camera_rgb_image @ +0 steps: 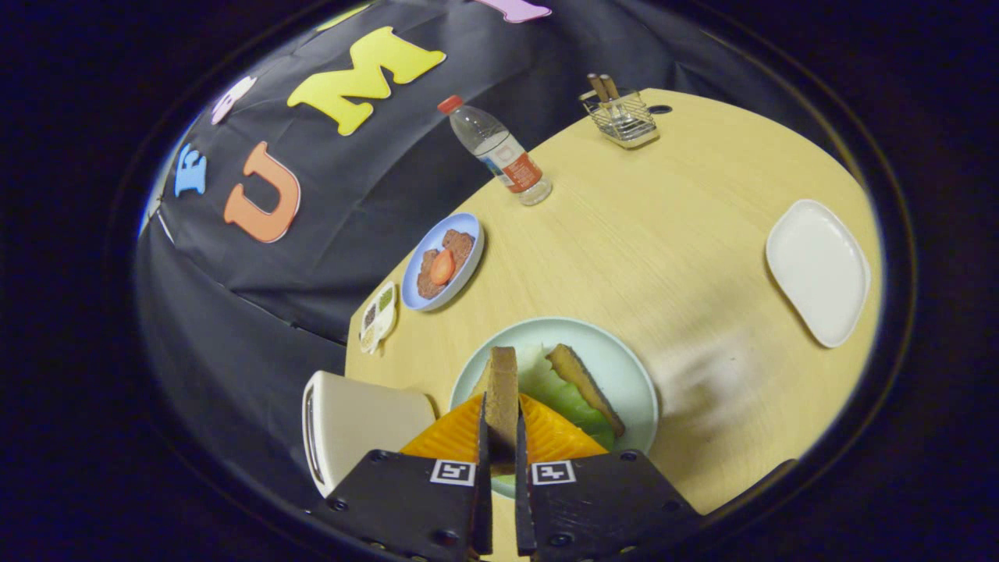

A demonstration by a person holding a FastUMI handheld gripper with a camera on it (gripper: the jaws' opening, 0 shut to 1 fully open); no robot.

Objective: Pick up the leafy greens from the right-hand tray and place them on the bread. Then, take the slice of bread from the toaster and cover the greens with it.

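I have the hand-held gripper closed narrow on a slice of bread, held on edge between both fingers above the pale green plate. On that plate lie the leafy greens over another bread slice. I judge the held slice light, stiff and crumbly; the edge grip suits it, with gentle pressure. The toaster stands just beside the plate. The wooden desk looks smooth, with a white tray well apart.
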